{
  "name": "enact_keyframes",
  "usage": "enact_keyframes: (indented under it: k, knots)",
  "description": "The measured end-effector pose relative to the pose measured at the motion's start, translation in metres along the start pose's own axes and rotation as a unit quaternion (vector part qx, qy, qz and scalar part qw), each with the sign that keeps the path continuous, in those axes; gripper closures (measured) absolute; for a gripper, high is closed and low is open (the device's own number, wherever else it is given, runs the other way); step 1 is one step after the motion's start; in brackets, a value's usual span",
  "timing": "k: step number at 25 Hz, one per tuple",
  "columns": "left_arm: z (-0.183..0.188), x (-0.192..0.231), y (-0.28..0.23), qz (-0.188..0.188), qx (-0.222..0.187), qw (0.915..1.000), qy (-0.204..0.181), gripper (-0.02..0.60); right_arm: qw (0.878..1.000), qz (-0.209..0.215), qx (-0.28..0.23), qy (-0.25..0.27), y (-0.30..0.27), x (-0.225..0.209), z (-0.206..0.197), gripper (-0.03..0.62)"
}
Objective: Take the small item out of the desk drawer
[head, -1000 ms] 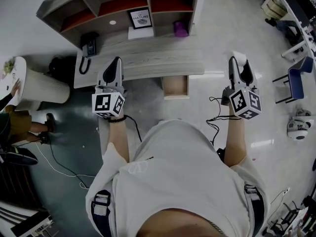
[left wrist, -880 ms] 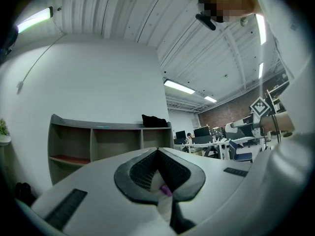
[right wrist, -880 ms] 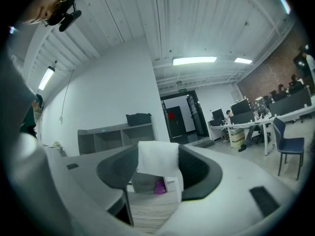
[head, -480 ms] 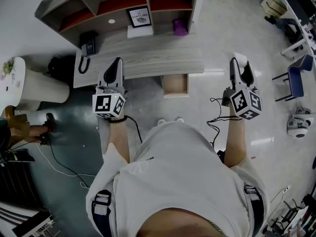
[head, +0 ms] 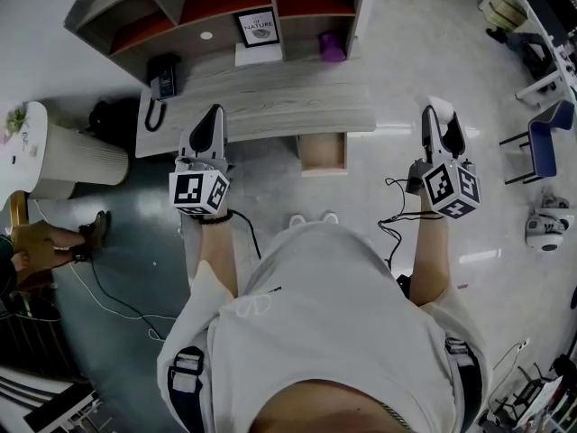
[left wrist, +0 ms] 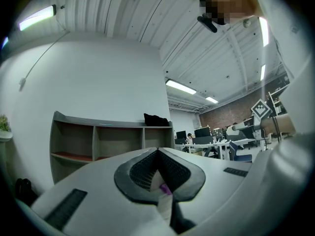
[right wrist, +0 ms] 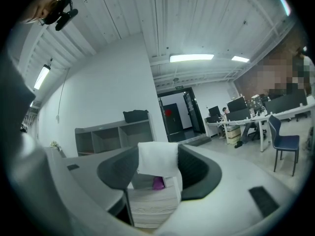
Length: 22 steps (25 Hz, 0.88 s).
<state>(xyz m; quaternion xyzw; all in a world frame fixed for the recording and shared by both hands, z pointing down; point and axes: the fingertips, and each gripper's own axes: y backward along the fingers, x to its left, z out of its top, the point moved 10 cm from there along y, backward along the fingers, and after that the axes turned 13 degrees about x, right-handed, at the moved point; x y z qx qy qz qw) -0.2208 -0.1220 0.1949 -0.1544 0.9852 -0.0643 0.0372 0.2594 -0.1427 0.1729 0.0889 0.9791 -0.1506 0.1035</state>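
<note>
My right gripper is held level to the right of the grey desk, out over the floor. It is shut on a small white item. In the right gripper view that white item fills the gap between the dark pads of my right gripper. The desk drawer stands pulled out under the desk's front edge, and nothing shows inside it. My left gripper hovers at the desk's front left. In the left gripper view the jaws of my left gripper meet at the tip, with nothing held.
On the desk are a black phone, a framed picture and a purple object, below open shelves. A round white table stands left. A blue chair and a white floor device are right. Cables lie on the floor.
Neither gripper has moved, and the white item stays between the right jaws. A person at the left edge has shifted.
</note>
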Motion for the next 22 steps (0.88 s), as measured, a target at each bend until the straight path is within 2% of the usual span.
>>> enact_keyframes:
  k: [22]
  knots:
    - [-0.002,0.014,-0.007,-0.005,-0.001,1.0,0.002,0.583,1.0,-0.013,0.01,-0.002,-0.007,0.007,-0.001,0.344]
